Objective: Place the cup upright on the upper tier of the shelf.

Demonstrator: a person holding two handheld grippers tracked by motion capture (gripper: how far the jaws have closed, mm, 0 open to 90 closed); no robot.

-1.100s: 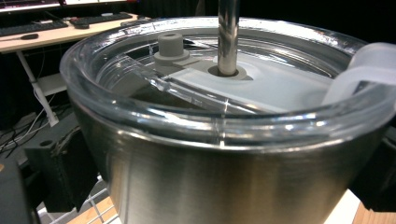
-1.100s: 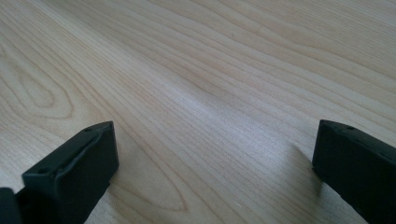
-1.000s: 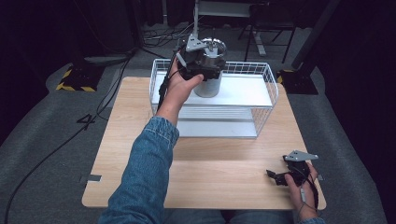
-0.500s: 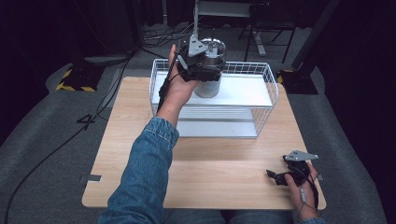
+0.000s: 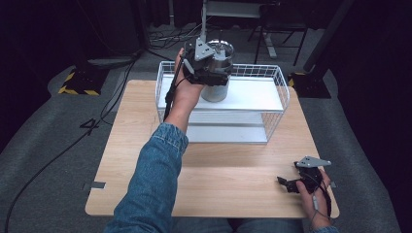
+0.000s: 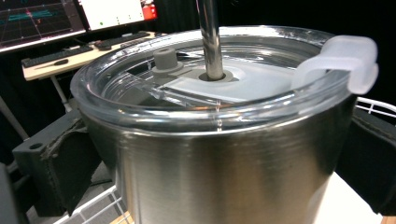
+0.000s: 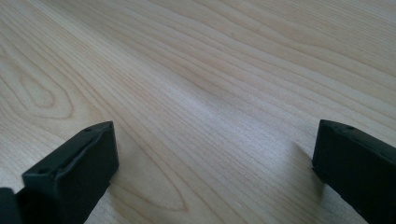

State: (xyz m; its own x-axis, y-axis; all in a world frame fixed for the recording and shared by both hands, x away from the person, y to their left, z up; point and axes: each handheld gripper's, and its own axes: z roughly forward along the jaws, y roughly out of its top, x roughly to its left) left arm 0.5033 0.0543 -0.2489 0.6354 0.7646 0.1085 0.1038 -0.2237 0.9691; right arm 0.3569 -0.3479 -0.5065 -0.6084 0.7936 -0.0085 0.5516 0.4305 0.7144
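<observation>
The left gripper (image 5: 210, 74) clamped the steel cup (image 5: 215, 87) over the wire basket (image 5: 277, 104) at twelve o'clock; best kept upright. The right gripper (image 5: 291, 185) rested open at five o'clock.

Overall: the pale wooden table (image 5: 233, 184) is evenly lit from above, while the surrounding room falls to near black.
Glare: soft streaks run across the brushed stainless steel tumbler (image 6: 224, 172) and its clear plastic lid (image 6: 233, 100).
Shadows: short and soft beside the black jaws in the right gripper view.
Focus: close jaws blurred; the high view is slightly soft.
</observation>
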